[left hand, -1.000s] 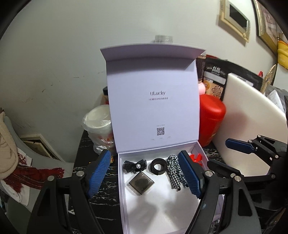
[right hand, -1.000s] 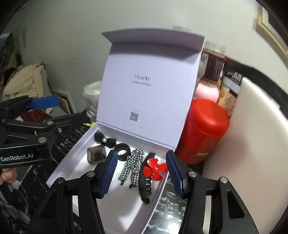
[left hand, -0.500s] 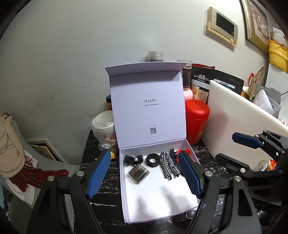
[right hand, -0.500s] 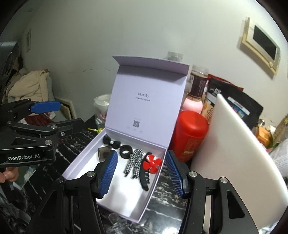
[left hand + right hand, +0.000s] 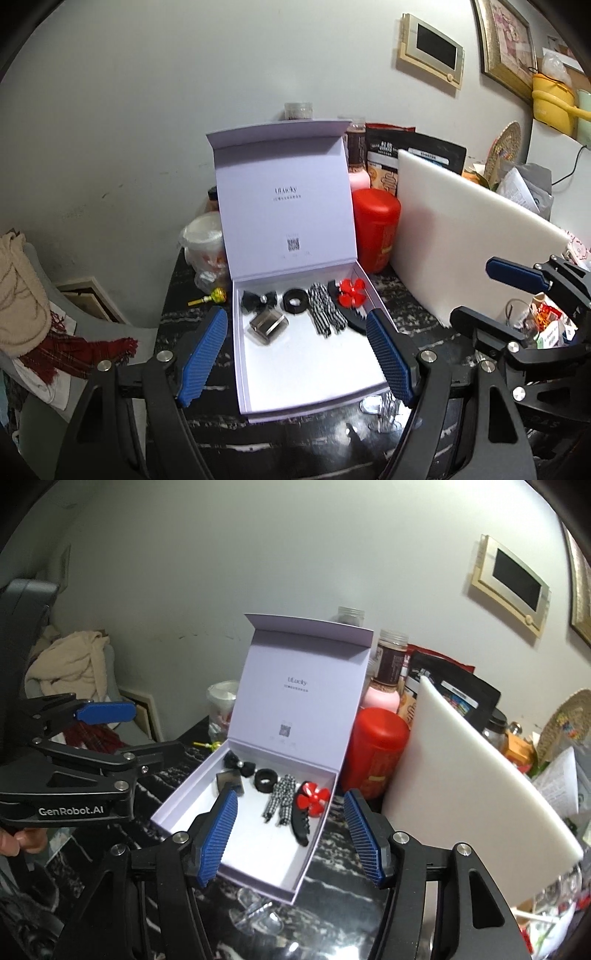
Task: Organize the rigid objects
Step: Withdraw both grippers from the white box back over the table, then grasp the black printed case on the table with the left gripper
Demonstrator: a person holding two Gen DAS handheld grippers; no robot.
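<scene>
An open lilac gift box [image 5: 314,373] [image 5: 258,856] lies on the black marble table, lid standing up. In its far half lie a black bow clip [image 5: 258,299] [image 5: 236,762], a smoky cube [image 5: 267,326] [image 5: 229,781], a black ring [image 5: 295,301] [image 5: 266,780], a checked ribbon [image 5: 325,314] [image 5: 279,801] and a black claw clip with a red flower [image 5: 351,291] [image 5: 314,799]. My left gripper [image 5: 295,360] is open and empty, held back above the box's near half. My right gripper [image 5: 290,836] is open and empty above the box's near right corner.
A red canister [image 5: 375,229] [image 5: 376,753] and a leaning white board [image 5: 461,236] [image 5: 461,782] stand right of the box. Bottles and bags crowd the back. A plastic-wrapped cup [image 5: 205,240] and a yellow lollipop [image 5: 216,295] sit left. A clear clip [image 5: 255,912] lies before the box.
Both grippers have pulled back and up from the box, so it looks smaller and more of the table shows. Both stay open and empty. The box's contents have not moved.
</scene>
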